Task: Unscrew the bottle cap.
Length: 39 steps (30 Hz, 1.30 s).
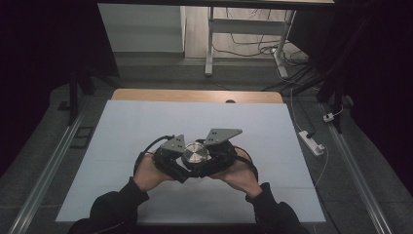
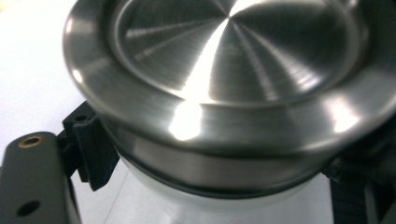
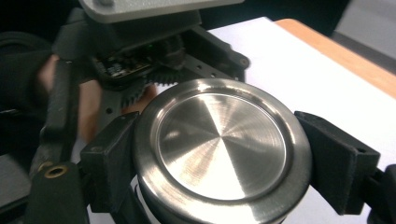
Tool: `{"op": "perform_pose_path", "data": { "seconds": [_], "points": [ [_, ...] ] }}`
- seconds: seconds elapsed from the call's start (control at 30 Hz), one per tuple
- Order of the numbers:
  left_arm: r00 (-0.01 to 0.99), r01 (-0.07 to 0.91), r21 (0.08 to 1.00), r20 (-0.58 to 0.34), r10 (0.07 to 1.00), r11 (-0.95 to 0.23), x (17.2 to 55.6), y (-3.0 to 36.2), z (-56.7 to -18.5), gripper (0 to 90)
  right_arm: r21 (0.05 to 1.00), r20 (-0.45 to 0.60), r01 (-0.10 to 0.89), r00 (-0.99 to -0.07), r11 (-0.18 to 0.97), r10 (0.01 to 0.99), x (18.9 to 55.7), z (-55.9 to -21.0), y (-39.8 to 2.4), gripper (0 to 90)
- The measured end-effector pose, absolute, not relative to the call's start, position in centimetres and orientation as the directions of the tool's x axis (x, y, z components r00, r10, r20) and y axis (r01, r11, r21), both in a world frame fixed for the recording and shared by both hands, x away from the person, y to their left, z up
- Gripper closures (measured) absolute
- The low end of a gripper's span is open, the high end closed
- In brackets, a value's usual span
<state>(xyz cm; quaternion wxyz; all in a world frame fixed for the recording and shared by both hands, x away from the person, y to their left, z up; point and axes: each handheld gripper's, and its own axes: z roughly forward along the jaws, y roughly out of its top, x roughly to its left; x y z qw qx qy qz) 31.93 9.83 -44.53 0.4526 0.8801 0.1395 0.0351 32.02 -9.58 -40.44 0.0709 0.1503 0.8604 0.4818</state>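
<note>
Two grippers meet on one jar with a brushed steel lid (image 3: 219, 149). The right gripper (image 3: 219, 158) has its fingers (image 3: 114, 158) clamped on the lid's rim from both sides. The left gripper (image 2: 210, 186) has its fingers (image 2: 91, 149) pressed on the pale body just beneath the lid. The jar sits between both pairs, above the white table (image 1: 146, 122). Its contents cannot be made out.

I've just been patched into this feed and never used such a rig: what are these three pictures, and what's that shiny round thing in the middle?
No robot arm here: a person holds hand-held tongs in each hand over a white table. The high view looks down from above; the left tongs and right tongs meet at the middle. The other two pictures come from cameras riding on each pair of tongs. The shiny thing is a round brushed-metal lid on a pale container. The right tongs clamp the lid's rim from both sides; the left tongs grip the container just below the lid.
</note>
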Motion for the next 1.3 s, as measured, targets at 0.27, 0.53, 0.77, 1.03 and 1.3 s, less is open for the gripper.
{"op": "perform_pose_path", "data": {
  "seconds": [0.27,0.53,0.77,1.03,1.3],
  "points": [
    [0.970,0.189,0.798,-0.063,0.233,-0.572,32.0,9.6,-44.9,15.2,0.869,0.052,0.181,-0.959,0.461,0.278,32.3,-39.5,-10.6,19.0],
    [0.965,0.201,0.787,-0.055,0.258,-0.583,32.4,9.7,-45.4,15.2,0.876,0.032,0.178,-0.949,0.449,0.314,32.4,-39.1,-11.2,18.9],
    [0.943,0.248,0.795,-0.066,0.327,-0.554,32.9,10.4,-45.7,15.2,0.883,0.027,0.179,-0.942,0.434,0.334,32.4,-38.9,-11.6,18.9],
    [0.923,0.275,0.797,-0.062,0.380,-0.538,33.4,11.1,-45.9,15.2,0.878,0.025,0.173,-0.948,0.447,0.319,32.0,-39.5,-11.2,18.9],
    [0.911,0.285,0.798,-0.053,0.409,-0.531,33.8,11.7,-45.9,15.2,0.874,0.017,0.162,-0.953,0.457,0.304,31.1,-40.0,-10.6,18.8]
  ]
}}
